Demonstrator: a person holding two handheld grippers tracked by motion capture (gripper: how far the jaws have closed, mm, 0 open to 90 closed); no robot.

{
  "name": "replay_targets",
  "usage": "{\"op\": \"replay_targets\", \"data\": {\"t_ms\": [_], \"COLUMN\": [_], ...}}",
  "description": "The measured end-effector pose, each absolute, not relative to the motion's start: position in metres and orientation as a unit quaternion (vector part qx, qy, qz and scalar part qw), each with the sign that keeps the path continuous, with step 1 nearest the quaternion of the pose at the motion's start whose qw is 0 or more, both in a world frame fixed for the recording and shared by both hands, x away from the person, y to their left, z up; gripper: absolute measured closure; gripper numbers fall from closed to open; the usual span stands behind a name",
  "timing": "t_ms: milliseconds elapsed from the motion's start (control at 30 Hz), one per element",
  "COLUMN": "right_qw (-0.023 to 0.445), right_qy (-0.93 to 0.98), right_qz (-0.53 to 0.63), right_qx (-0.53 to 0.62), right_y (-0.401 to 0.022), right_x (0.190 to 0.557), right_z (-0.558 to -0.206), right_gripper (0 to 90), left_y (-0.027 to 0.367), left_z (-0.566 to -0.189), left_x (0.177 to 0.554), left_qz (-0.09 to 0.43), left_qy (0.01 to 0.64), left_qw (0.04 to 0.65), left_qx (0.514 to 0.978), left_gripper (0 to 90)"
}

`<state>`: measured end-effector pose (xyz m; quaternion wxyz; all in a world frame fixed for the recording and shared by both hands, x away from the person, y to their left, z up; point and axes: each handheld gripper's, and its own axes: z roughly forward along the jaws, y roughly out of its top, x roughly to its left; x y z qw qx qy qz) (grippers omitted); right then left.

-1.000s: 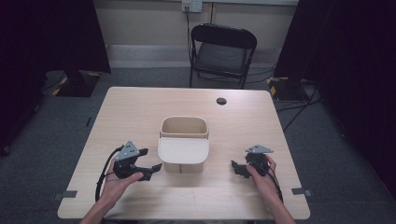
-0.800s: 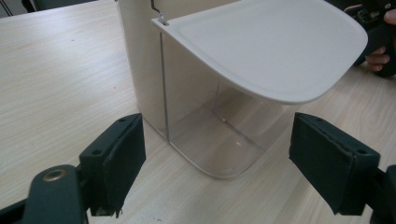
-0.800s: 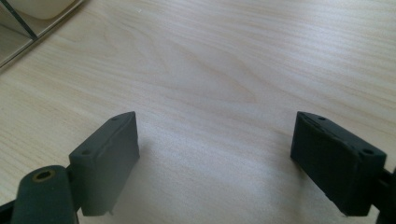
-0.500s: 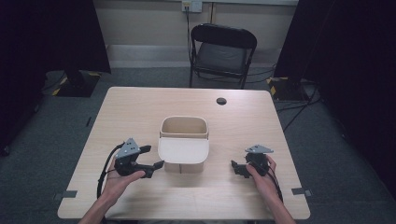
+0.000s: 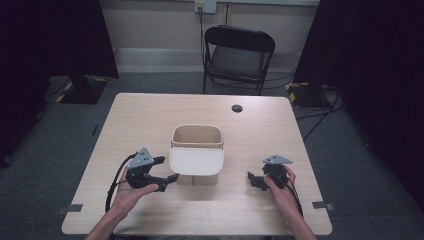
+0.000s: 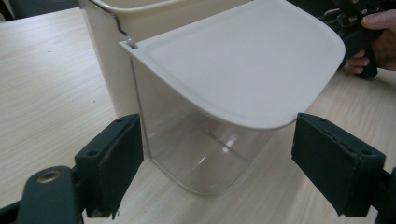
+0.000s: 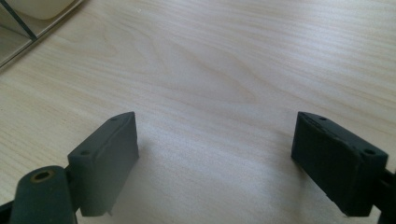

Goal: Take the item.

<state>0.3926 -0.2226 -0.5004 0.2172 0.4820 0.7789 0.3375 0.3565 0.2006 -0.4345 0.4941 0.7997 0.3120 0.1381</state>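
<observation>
Table [image 5: 150, 115] at centre; small black disc [image 5: 237, 108] upper right on it. Black folding chair [image 5: 239, 55] at top centre, wall socket [image 5: 205, 6] at top edge.

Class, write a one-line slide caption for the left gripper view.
Open hand-held gripper faces a clear container under its cream lid on the wooden table.

Matt cream plastic lid [image 6: 243, 60], pale wood table [image 5: 150, 120]

Black left gripper [image 5: 172, 176], grey triangular plate, trailing cable; right gripper [image 5: 251, 179] alike
</observation>
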Motion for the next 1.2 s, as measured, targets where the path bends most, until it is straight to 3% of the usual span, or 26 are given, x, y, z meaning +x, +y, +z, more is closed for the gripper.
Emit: {"op": "replay_targets", "data": {"t_ms": [1200], "right_qw": [0.216], "right_qy": [0.779], "right_qz": [0.337], "right_qx": [0.483], "right_y": [-0.2224], "right_x": [0.3927], "right_z": [-0.5004], "right_gripper": [14.0], "left_y": [0.1908], "left_z": [-0.4357], "left_x": [0.3594], "left_qz": [0.147], "left_qy": [0.304], "left_qw": [0.488], "left_qx": [0.805], "left_gripper": [16.1]}}
